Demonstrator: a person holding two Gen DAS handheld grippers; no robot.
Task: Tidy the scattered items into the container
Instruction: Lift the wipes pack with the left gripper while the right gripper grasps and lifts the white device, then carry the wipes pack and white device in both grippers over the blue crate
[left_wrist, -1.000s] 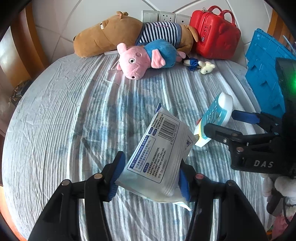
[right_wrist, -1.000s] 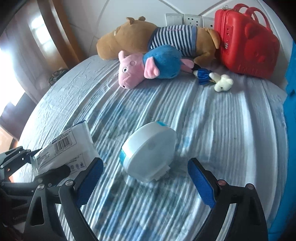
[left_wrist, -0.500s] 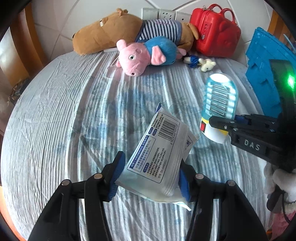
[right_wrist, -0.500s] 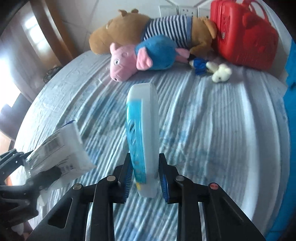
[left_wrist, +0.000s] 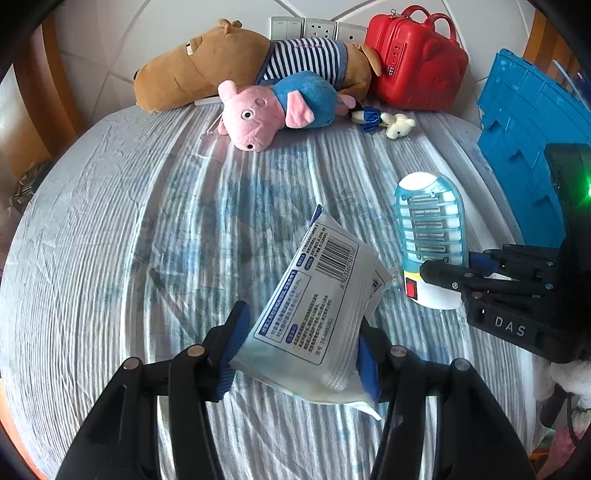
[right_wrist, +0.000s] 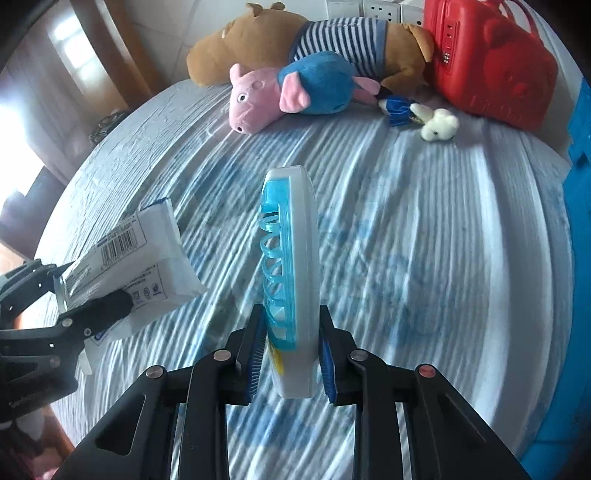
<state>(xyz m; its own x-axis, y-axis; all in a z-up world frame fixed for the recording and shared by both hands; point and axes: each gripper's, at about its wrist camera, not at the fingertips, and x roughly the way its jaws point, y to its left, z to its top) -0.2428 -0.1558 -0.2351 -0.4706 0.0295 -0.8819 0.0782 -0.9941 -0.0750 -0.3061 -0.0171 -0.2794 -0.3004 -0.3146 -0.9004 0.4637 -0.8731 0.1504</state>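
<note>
Left claw pinches the wipes pack by its lower end, right claw clamps the blue-white plug-in lamp at its base, edge-up. Both held clear of the bed, likely for carrying to the blue crate on the right.

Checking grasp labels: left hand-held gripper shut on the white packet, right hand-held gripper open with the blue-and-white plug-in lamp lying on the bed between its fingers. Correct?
One error: the right hand-held gripper is not open. It is shut on the blue-and-white plug-in lamp, which stands up off the bed, as the right wrist view shows. The left hand-held gripper is indeed shut on the white packet.
</note>
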